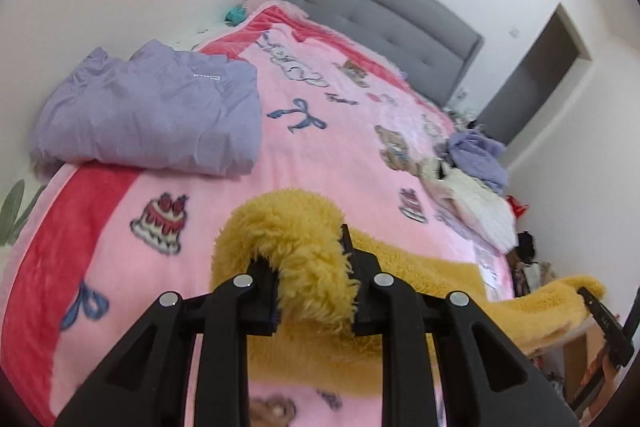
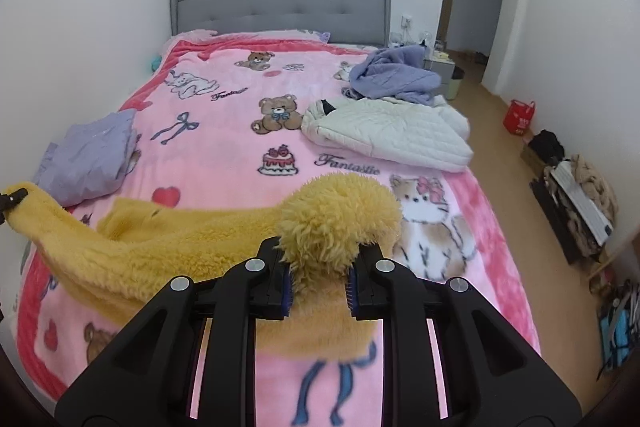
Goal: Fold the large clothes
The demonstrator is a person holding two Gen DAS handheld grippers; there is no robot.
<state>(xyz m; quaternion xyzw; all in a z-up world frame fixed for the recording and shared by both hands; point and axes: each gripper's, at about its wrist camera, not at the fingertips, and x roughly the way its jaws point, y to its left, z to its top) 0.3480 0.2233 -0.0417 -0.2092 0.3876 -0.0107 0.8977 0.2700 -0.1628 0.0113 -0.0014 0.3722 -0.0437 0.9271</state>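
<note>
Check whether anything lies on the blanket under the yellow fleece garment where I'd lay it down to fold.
Nothing visible does. Both the left gripper and right gripper grip the yellow fleece garment above bare pink blanket. The folded lavender garment lies to the left, and the white quilted jacket lies farther up on the right.

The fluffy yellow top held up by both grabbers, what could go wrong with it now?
The yellow top is pinched only at bunched edges by the left gripper and right gripper, so it might slip out. It also sags toward the pink blanket, so it may land crumpled.
</note>
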